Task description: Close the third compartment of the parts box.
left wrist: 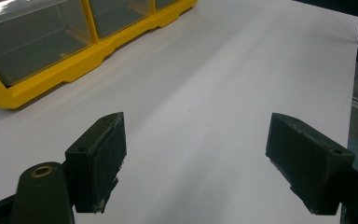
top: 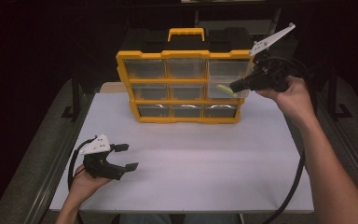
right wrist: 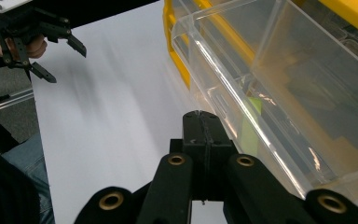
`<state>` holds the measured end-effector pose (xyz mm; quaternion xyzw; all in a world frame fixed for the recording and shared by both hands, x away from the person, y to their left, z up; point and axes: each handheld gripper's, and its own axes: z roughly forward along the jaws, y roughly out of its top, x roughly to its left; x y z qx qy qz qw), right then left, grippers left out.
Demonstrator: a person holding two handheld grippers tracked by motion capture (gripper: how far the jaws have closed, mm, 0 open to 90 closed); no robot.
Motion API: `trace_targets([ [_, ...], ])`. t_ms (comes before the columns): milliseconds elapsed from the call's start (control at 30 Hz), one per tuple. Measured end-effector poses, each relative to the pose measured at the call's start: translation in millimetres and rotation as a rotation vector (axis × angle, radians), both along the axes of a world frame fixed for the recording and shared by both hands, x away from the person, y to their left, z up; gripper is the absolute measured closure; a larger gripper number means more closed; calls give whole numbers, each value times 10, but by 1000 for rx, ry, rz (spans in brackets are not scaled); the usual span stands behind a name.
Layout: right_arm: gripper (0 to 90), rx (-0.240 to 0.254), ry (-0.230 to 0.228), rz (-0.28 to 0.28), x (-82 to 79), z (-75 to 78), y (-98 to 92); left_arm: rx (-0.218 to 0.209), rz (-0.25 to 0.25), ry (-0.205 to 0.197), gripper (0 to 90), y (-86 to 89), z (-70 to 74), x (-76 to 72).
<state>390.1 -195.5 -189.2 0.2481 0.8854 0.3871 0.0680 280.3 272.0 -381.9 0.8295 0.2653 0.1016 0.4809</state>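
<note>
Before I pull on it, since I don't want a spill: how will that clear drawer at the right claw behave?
The clear drawer looks thin, hard plastic, so probably stiff, light and a bit slippery. It already stands partly out of the yellow organizer, so it may tip once free. The right claw is shut at its front.

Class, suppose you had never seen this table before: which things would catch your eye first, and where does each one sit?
First the yellow drawer organiser, standing upright at the far side of the white table, its clear drawers in three rows. Next the right hand-held gripper, jaws shut, at the middle right drawer, which is pulled out and holds something yellow-green. The left hand-held gripper sits open near the table's front left.
</note>
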Motion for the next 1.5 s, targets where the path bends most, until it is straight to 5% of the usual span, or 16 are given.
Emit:
trace_targets([
  [1500,890,-4,8,-49,215,31,-5,2,2,-3,201,18,25,-8],
])
